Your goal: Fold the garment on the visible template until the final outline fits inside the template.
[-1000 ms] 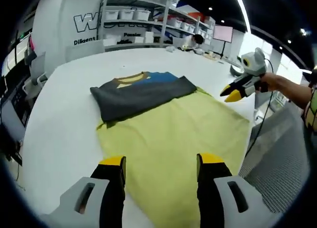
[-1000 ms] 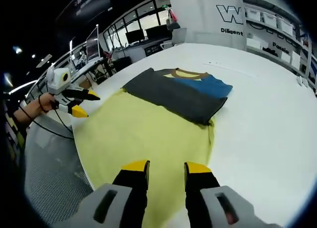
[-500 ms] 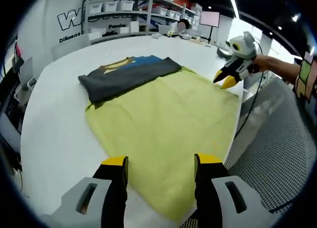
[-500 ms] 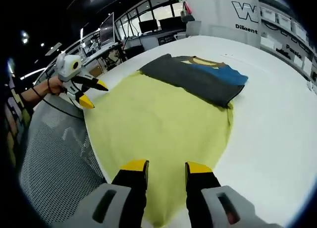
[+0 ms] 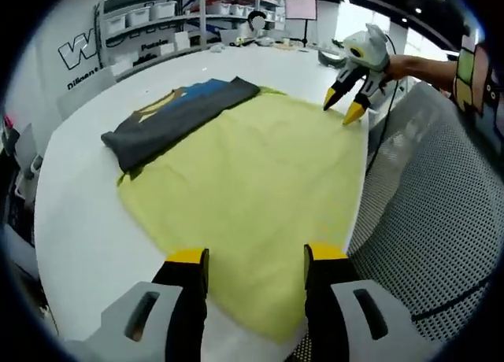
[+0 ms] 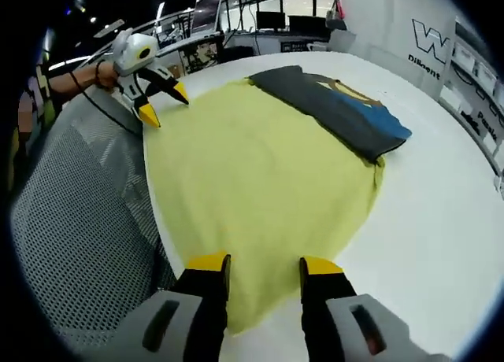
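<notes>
Surface: large white desk (image 5: 71, 212) with rounded edge, carrying a flat yellow-green fabric template (image 5: 252, 189) spread near the edge. Folded garment, dark grey with blue panel and mustard collar (image 5: 177, 114), lying across the far end of the template, partly overhanging onto bare desk. Same garment (image 6: 339, 110) noted at the far end of the template (image 6: 260, 189) in the right gripper view.

Room: white wall with dark lettering (image 5: 75, 55), metal shelving with white bins (image 5: 146, 16), monitors (image 6: 272, 20) on far workstations, perforated grey mesh flooring (image 5: 425, 220) beside the desk.

Left hand-held gripper (image 5: 256, 260): yellow-tipped jaws apart, nothing between them, poised over the near end of the template; contact with the cloth could not be told. Also noted at upper left of the right gripper view (image 6: 161, 102), jaws apart beside the template's corner, held by a hand (image 6: 87, 75).

Right hand-held gripper (image 6: 264, 265): jaws apart, holding nothing, above the template's near edge. Also noted at upper right of the left gripper view (image 5: 342, 106), jaws apart near the template's edge.

Hidden or unclear: garment's underside and fold layers not visible; wall lettering cut off; shelf contents too small to identify.
</notes>
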`<state>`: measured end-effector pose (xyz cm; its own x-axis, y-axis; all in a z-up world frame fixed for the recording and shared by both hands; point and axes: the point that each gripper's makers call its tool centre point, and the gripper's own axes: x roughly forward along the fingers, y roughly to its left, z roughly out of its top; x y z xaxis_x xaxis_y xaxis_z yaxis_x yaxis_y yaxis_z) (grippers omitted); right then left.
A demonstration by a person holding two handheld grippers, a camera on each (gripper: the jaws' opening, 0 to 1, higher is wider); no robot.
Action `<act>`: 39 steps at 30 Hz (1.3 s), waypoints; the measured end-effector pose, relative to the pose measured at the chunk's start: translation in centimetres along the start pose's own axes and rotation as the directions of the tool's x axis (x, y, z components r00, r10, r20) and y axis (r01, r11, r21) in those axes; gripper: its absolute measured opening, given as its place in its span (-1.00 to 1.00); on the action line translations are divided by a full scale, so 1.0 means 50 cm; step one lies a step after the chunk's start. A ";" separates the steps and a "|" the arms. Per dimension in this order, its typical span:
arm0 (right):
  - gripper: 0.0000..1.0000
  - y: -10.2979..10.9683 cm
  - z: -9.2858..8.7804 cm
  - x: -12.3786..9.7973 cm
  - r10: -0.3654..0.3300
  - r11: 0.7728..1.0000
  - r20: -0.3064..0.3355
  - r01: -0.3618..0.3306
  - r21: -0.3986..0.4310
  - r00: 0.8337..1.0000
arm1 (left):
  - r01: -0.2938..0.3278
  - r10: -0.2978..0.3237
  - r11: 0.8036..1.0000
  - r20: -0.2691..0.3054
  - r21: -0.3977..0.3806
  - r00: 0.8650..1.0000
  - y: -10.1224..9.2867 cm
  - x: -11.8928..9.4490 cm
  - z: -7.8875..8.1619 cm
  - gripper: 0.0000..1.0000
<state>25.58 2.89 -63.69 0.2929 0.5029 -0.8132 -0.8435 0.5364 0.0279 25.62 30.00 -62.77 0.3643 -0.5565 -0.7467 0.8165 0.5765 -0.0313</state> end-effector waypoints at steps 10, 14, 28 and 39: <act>-0.43 0.000 -0.014 0.003 -0.009 0.995 -0.051 0.004 -0.104 0.999 | 0.026 -0.026 0.997 -0.006 0.072 1.000 -0.011 0.003 -0.021 -0.30; -0.47 0.001 -0.016 0.002 -0.013 0.995 -0.054 0.007 -0.097 0.998 | 0.017 -0.015 0.996 -0.021 0.084 1.000 -0.011 0.003 -0.026 -0.32; -1.00 -0.036 -0.009 0.009 -0.178 0.983 -0.101 0.171 -0.074 0.979 | -0.039 0.059 0.969 -0.077 0.243 0.995 0.018 0.023 0.000 -1.00; -1.00 -0.023 -0.013 -0.022 -0.052 0.997 -0.125 0.059 0.053 0.991 | 0.012 -0.003 0.998 -0.158 0.055 0.987 0.006 0.011 -0.015 -1.00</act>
<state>25.95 1.26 -63.24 0.2775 0.3857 -0.8799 -0.7999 0.6000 0.0108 25.75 30.33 -63.72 0.2863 -0.4567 -0.8423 0.8443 0.5359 -0.0036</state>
